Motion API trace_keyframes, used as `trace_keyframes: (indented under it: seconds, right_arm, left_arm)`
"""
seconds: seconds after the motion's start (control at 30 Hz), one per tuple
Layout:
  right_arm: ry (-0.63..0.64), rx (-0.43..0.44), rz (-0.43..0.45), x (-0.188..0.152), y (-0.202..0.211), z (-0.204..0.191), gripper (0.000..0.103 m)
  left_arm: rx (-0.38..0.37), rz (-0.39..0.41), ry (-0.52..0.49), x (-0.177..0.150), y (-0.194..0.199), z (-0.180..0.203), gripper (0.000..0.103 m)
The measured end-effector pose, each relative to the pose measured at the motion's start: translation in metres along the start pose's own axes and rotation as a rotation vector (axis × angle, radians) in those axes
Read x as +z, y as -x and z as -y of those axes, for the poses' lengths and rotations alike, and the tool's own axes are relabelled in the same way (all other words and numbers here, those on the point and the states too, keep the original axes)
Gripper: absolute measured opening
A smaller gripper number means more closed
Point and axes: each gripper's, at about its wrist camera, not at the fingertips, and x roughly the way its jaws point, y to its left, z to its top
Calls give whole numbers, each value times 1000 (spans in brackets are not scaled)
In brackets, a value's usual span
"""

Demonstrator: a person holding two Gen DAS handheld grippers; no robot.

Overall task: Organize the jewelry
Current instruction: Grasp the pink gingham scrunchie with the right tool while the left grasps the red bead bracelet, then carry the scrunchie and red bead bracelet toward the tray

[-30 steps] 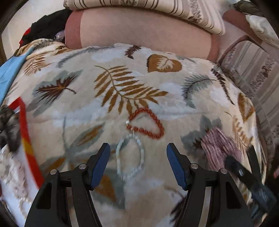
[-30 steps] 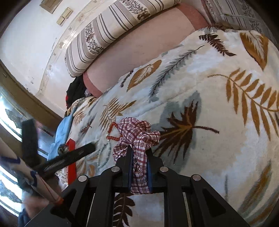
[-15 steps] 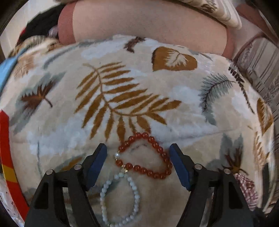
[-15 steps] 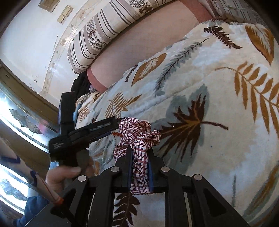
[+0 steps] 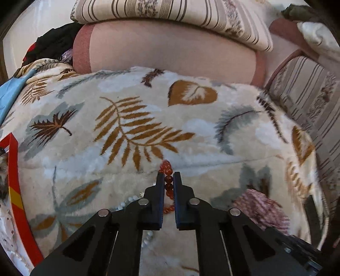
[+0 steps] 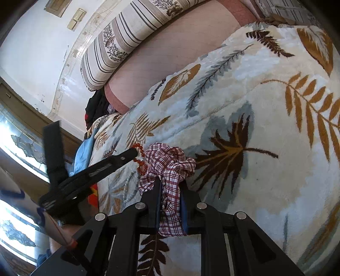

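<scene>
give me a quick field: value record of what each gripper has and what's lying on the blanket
left gripper: shut on red bead bracelet
right gripper: shut on plaid scrunchie
on blanket: white bead bracelet, partly hidden by the left gripper
surface: leaf-print blanket
behind blanket: pink bolster, striped pillow

leaf-print blanket (image 5: 148,118), striped pillow (image 6: 131,40), white wall (image 6: 31,42).

Red bead bracelet (image 5: 169,180): mostly hidden between left tongs (image 5: 169,176), only a few beads show. White bead bracelet (image 5: 127,201) largely behind the tong arms. Plaid scrunchie (image 5: 261,209) blurred in left view. Red-rimmed tray (image 5: 14,186) cut off at frame edge.
</scene>
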Motion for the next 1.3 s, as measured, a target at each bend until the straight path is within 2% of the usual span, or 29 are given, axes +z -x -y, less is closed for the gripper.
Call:
trace_keyframes:
  seconds: [0.47,0.7,1.3]
  right_arm:
    - [81,-25,60,-5,12,-14,18]
    - [113,-44,73,-15,18,-22,18]
    - [207,-32,56,-83,52,-66,18]
  left_arm:
    - [-94,80,-13,-30,83,16,7]
    - [-93,115,-38,-53,122,16,7]
    - [-90,163,-47,-116,187,-14,7]
